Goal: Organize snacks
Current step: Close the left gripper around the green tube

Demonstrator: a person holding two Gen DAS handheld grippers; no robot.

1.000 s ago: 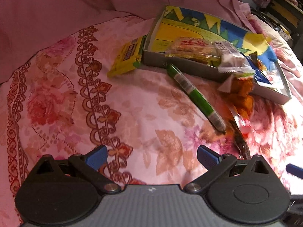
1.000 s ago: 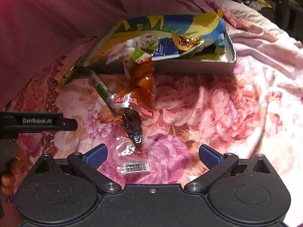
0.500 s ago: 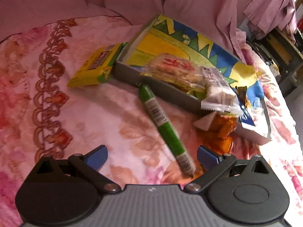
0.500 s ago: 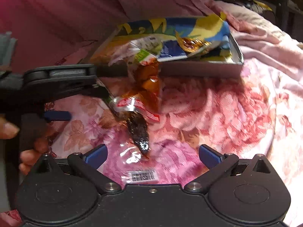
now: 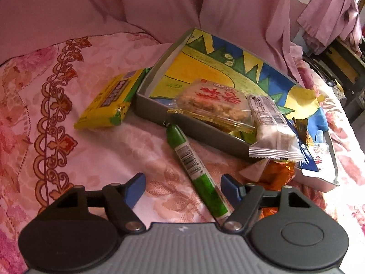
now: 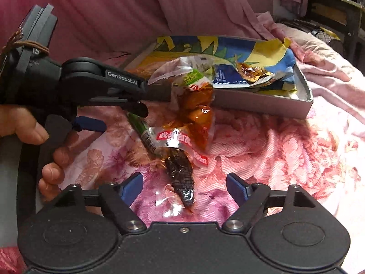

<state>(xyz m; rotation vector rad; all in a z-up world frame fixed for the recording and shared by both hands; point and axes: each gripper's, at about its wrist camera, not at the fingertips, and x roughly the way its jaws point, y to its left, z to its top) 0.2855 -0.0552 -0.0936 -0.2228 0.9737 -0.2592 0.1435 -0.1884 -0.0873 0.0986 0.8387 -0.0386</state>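
Spreading wide, my left gripper (image 5: 183, 186) straddles the green stick snack (image 5: 196, 171) lying just beside its right finger; my right gripper (image 6: 184, 186) gapes around the dark snack packet (image 6: 181, 174), on floral bedspread (image 5: 95, 150) before the box (image 5: 194, 127)

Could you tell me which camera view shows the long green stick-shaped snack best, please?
The left wrist view: the long green stick-shaped snack lies almost whole, barcode visible. In the right wrist view, the left gripper and a red-labelled clear packet hide most of it.

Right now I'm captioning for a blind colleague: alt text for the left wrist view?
The open left gripper straddles a green stick snack lying on a pink floral cloth. Behind sits a grey tray of wrapped snacks, with a yellow packet beside it.
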